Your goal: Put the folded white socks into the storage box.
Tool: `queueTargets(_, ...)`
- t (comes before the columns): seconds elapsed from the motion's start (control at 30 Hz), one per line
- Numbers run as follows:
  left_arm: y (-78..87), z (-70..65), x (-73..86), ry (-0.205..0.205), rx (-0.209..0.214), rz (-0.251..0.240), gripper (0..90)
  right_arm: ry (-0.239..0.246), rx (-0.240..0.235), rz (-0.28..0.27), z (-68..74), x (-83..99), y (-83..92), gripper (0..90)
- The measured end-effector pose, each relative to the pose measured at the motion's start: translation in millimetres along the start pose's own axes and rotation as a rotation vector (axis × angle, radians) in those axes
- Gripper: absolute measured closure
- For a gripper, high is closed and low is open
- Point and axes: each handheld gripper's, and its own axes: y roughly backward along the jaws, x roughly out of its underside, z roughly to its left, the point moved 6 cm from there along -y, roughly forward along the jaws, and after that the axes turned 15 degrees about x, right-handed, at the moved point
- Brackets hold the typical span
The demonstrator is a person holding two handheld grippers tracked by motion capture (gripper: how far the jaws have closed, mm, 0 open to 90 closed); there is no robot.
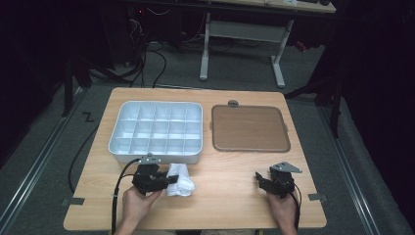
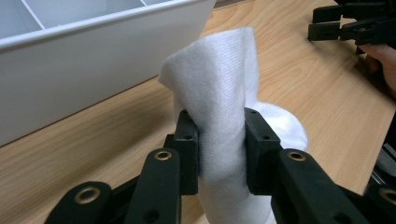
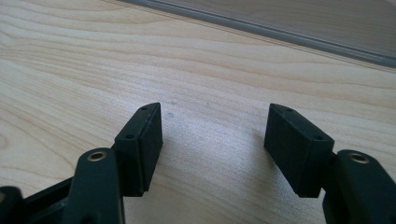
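Note:
A white cloth (image 2: 224,93), folded and bunched, stands up between the jaws of my left gripper (image 2: 221,149), which is shut on it. In the high view the cloth (image 1: 180,179) lies on the wooden table just in front of the white divided tray (image 1: 155,152), with the left gripper (image 1: 169,179) at its left side. My right gripper (image 1: 259,179) rests near the table's front right. Its jaws stand open over bare wood (image 3: 212,140), with nothing between them.
The white tray (image 2: 70,60) has several empty compartments and sits at the back left. A brown board with a grey rim (image 1: 249,128) lies to its right. The table's front edge runs close behind both hands. Cables trail from both grippers.

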Motion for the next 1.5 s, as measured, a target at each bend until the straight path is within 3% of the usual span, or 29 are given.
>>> queueTargets(0.83, 13.7, -10.5, -21.5, -0.01, 0.018, -0.018, 71.4, 0.0, -0.001, 0.0, 0.2, 0.0, 0.1, 37.3)
queueTargets(1.07, 17.6, -11.2, -31.1, 0.005, 0.025, -0.029, 71.5, 0.001, -0.002, 0.001, 0.2, 0.0, 0.1, 37.2)
queueTargets(1.5, 21.2, -22.5, -51.7, -0.015, 0.048, -0.029, 71.6, 0.003, -0.002, -0.002, 0.3, 0.0, 0.1, 37.1)
